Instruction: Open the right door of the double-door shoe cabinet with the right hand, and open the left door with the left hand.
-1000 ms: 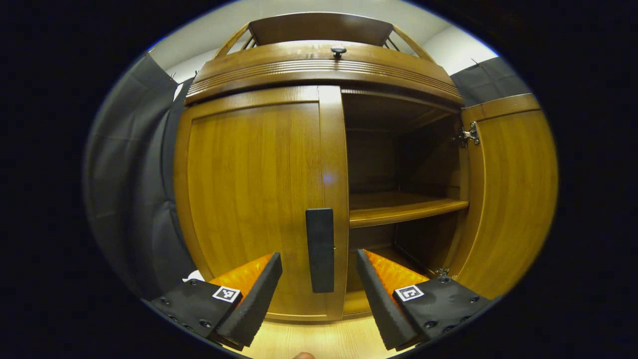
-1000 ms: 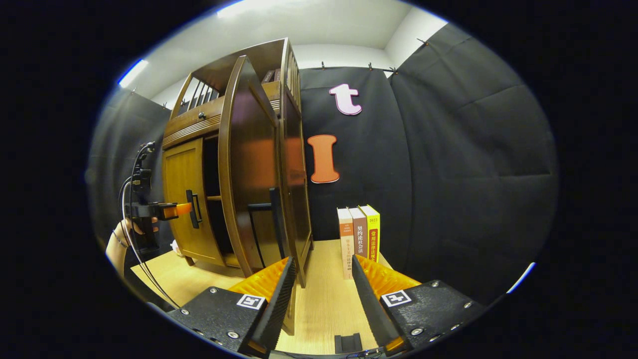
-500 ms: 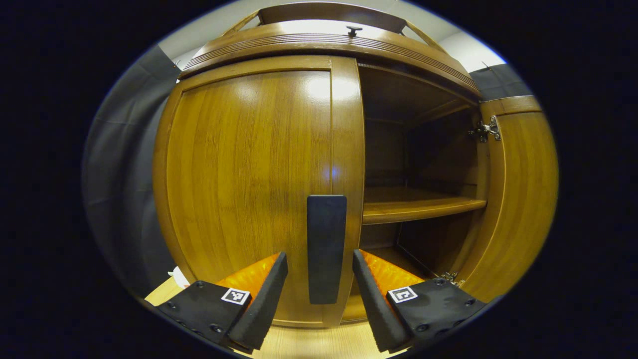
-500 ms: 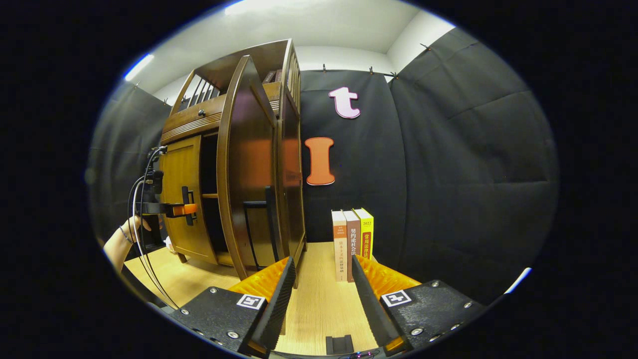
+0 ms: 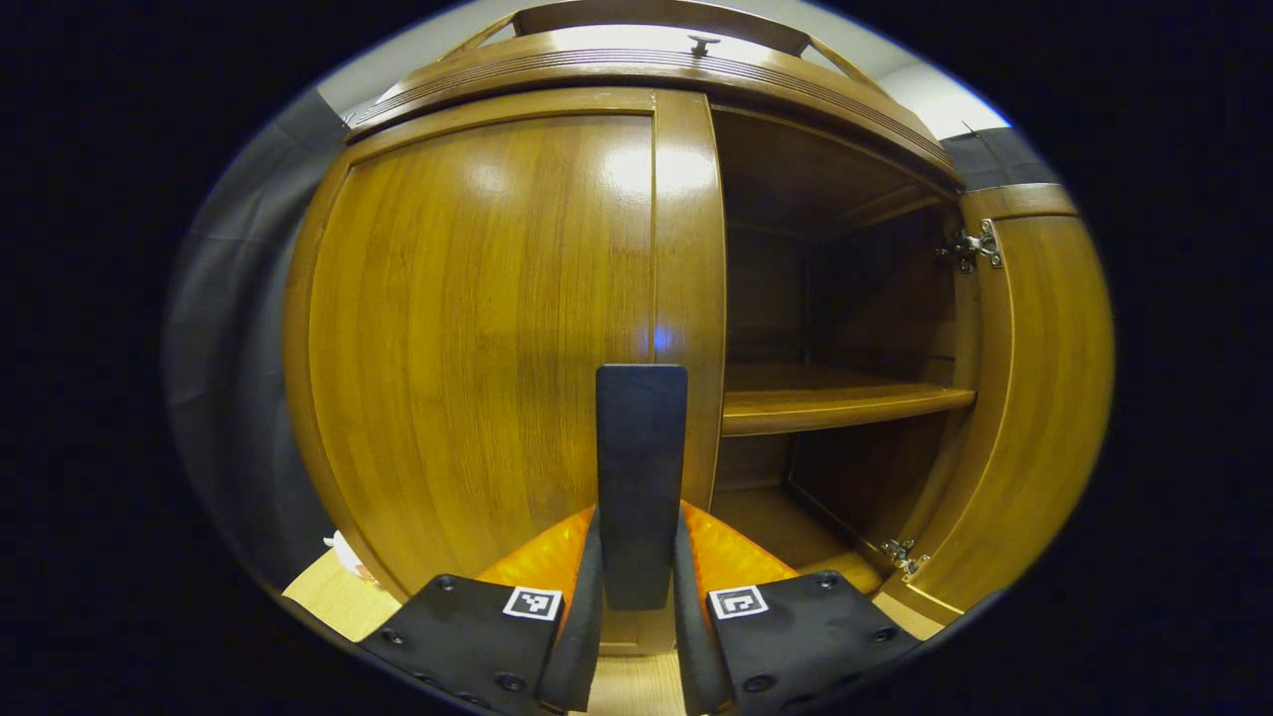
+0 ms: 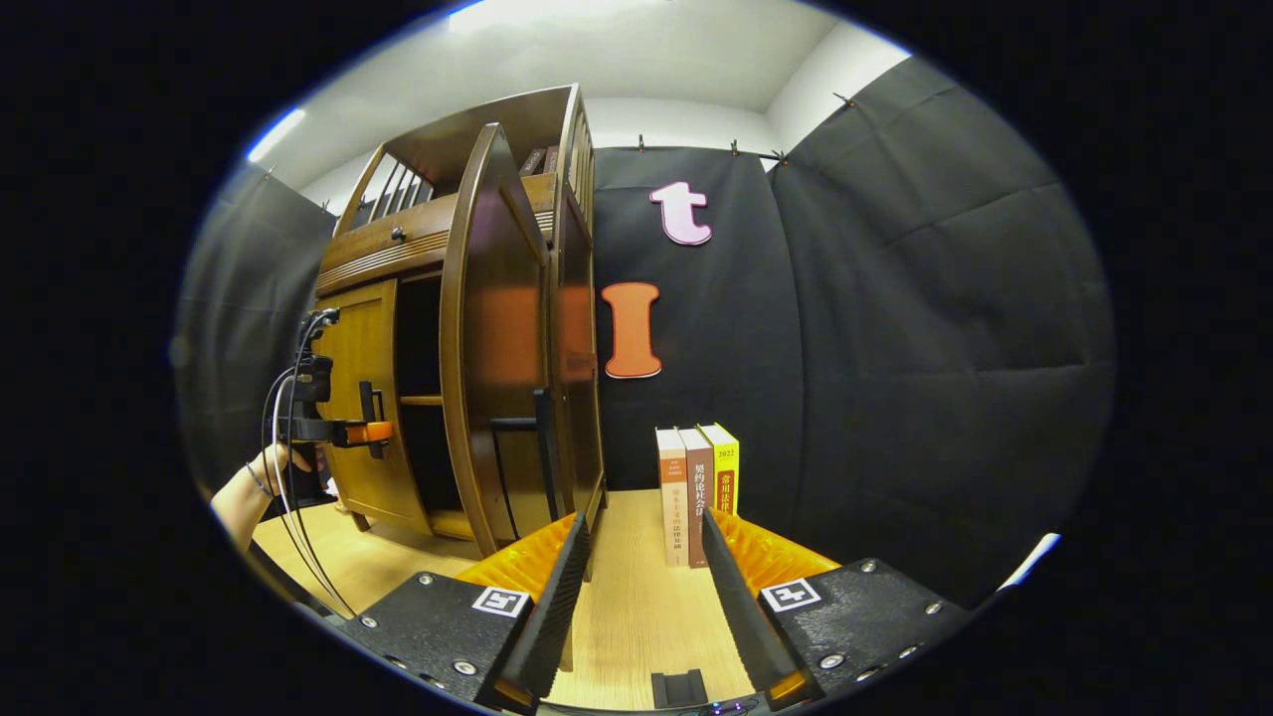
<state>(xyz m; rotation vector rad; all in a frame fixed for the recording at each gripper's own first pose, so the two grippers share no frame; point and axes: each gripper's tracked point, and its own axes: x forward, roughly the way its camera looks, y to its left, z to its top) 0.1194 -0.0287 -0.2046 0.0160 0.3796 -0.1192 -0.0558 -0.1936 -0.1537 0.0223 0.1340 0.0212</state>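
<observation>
The brown wooden shoe cabinet [image 5: 636,75] stands close ahead in the left gripper view. Its left door [image 5: 477,328] is closed, with a dark vertical handle [image 5: 641,467] at its inner edge. My left gripper [image 5: 636,587] is shut on that handle, one finger pressing each side. The right door [image 5: 1034,398] is swung wide open, showing a shelf [image 5: 835,403] inside. In the right gripper view the cabinet [image 6: 438,239] stands at the left with the open right door [image 6: 497,348] edge-on; my right gripper [image 6: 636,587] is open, empty and well back from it. The left gripper [image 6: 353,433] shows there at the left door's handle.
Three upright books [image 6: 696,487] stand on the light wooden table [image 6: 636,597] by the black cloth wall, right of the cabinet. A person's hand [image 6: 259,472] and dangling cables [image 6: 288,517] are at the far left.
My left gripper moved in onto the left door's handle and its fingers closed on it. The right gripper drew back slightly and stayed open.
</observation>
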